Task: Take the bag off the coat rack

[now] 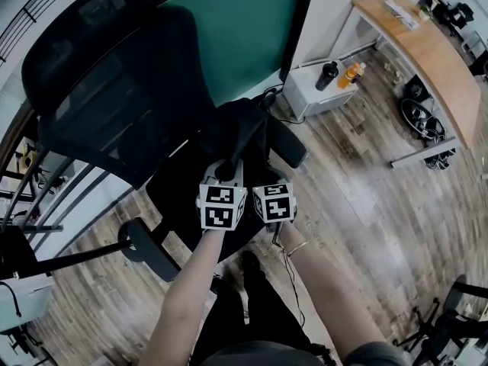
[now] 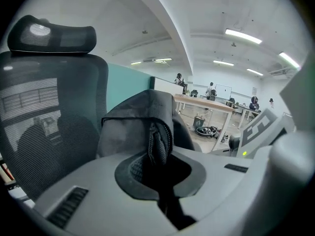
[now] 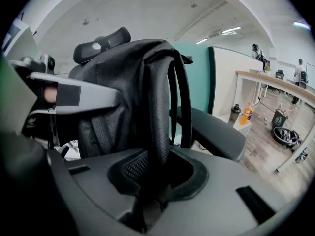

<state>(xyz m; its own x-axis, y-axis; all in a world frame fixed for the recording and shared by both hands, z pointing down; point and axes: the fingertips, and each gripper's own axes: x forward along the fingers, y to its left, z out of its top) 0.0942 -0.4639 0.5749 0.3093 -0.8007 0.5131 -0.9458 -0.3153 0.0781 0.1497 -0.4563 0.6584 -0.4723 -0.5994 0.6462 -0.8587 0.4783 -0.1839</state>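
A black mesh office chair point(image 1: 99, 82) with a headrest stands just ahead of the left tongs point(image 2: 160, 178) and the right tongs point(image 3: 155, 181). One armrest point(image 1: 149, 248) lies left of them. Beyond the chair rises a teal partition point(image 1: 236, 29). Ahead and to the right, a black bottle point(image 1: 328, 75) and an orange bottle point(image 1: 351, 72) stand side by side on a low white cabinet point(image 1: 305, 101). Beyond it a long wooden desk point(image 1: 427, 52) stands on the wood-plank floor point(image 1: 358, 204).

Black backpack point(image 3: 123, 97) upright over chair point(image 1: 99, 90)
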